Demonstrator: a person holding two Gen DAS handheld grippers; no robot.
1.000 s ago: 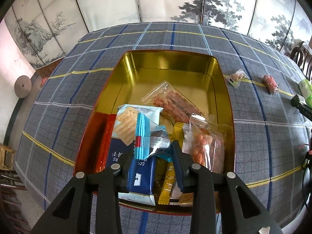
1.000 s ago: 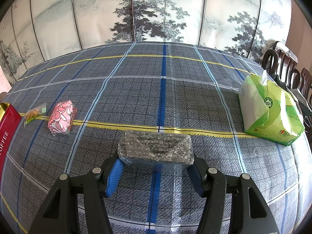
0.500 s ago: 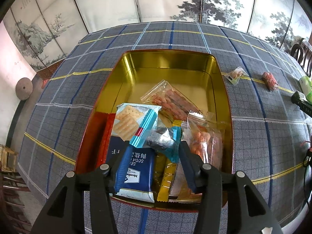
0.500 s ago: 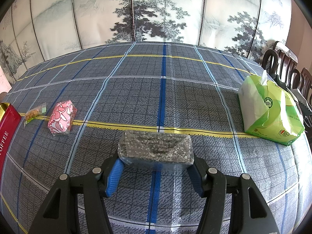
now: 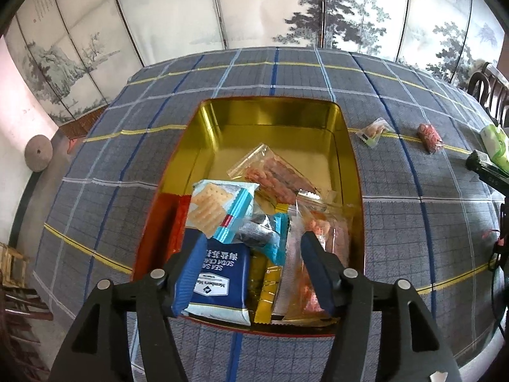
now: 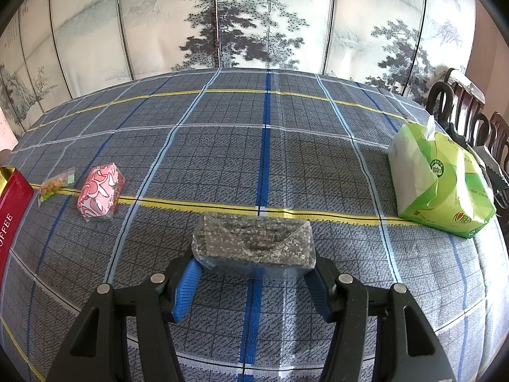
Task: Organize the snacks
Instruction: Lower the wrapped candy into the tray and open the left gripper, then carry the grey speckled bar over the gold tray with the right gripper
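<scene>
Nearest the left camera, the left tool (image 5: 253, 262) hangs over the near end of a red-walled tin with a gold lining (image 5: 273, 121), its blue-padded fingers (image 5: 191, 264) spread wide with nothing between them. Directly below lies a pile of snacks inside the tin: a dark blue soda-cracker packet (image 5: 219, 281) against the near wall, a light blue cracker packet printed with square biscuits (image 5: 219, 205) overlapping it, a small silver-and-teal wrapper (image 5: 259, 234) beside that, narrow gold sachets (image 5: 268, 283), and a clear bag of orange-pink pieces (image 5: 321, 242) on the right. Further in, a clear bag of reddish sticks (image 5: 273, 176) lies at a slant, and the far half of the tin shows bare gold floor. Right of the tin, on the blue-grey plaid-clothed surface (image 5: 413, 222), sit a small clear packet of tan bits (image 5: 373, 131) and a pink patterned wrapped sweet (image 5: 429, 137), well apart from the tin. In the right camera, the right tool (image 6: 254, 281) pinches a clear-wrapped block of dark speckled sesame bar (image 6: 254, 240) by its two ends, just above the cloth. Beyond it to the left lie the same pink sweet (image 6: 98, 195) and tan packet (image 6: 54, 184), close to each other, near the tin's red corner (image 6: 12, 203). At the far right stands a green soft pack of tissues (image 6: 442, 187), with dark wooden chairs (image 6: 461, 111) behind it and a painted folding screen (image 6: 248, 19) along the back.
</scene>
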